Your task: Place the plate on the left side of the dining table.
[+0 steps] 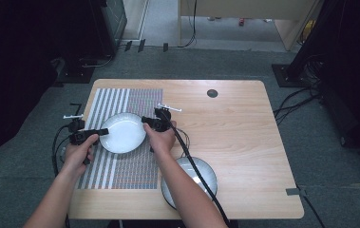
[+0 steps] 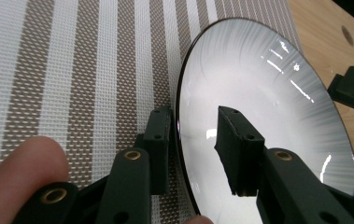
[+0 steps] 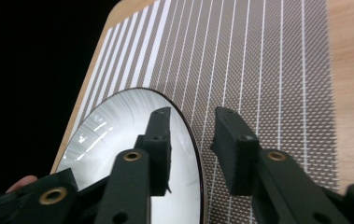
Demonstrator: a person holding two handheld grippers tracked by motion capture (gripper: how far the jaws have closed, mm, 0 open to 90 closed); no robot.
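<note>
High view: both grippers [image 1: 102, 133] [image 1: 145, 120] straddle plate [image 1: 123, 133] rim.

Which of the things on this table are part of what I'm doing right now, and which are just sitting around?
In the job:
- white plate, each claw straddling its rim
- striped placemat under it
- left claw
- right claw

Lying about:
- second plate, near table edge, under the right forearm

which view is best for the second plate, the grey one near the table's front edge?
High view. The grey plate lies there on bare wood right of the striped mat, partly covered by the right forearm. The two gripper views look at the white plate on the mat, its rim between each gripper's fingers, so they don't help here.
</note>
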